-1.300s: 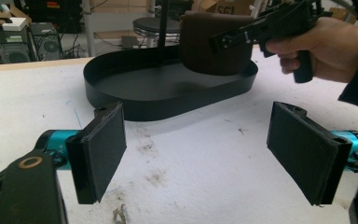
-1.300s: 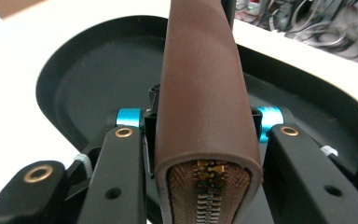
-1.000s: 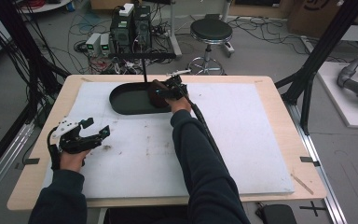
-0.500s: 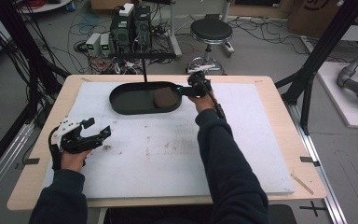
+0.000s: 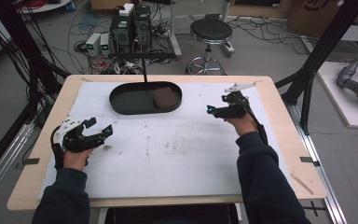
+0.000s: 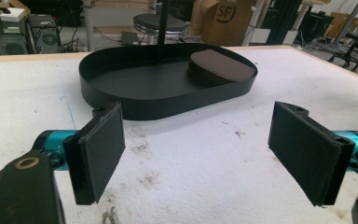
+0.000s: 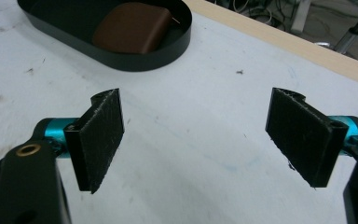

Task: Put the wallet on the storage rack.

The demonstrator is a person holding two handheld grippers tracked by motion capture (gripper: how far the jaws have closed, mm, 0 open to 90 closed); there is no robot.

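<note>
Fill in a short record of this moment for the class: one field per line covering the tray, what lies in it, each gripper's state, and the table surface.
tray: black oval tray at the far middle of the table
contents: one brown rounded pad lying flat at the tray's right end
left gripper: jaws wide apart, holding nothing, near the left edge
right gripper: jaws wide apart, holding nothing, to the right of the tray
surface: white sheet with brown smudges, over a wooden table
</note>
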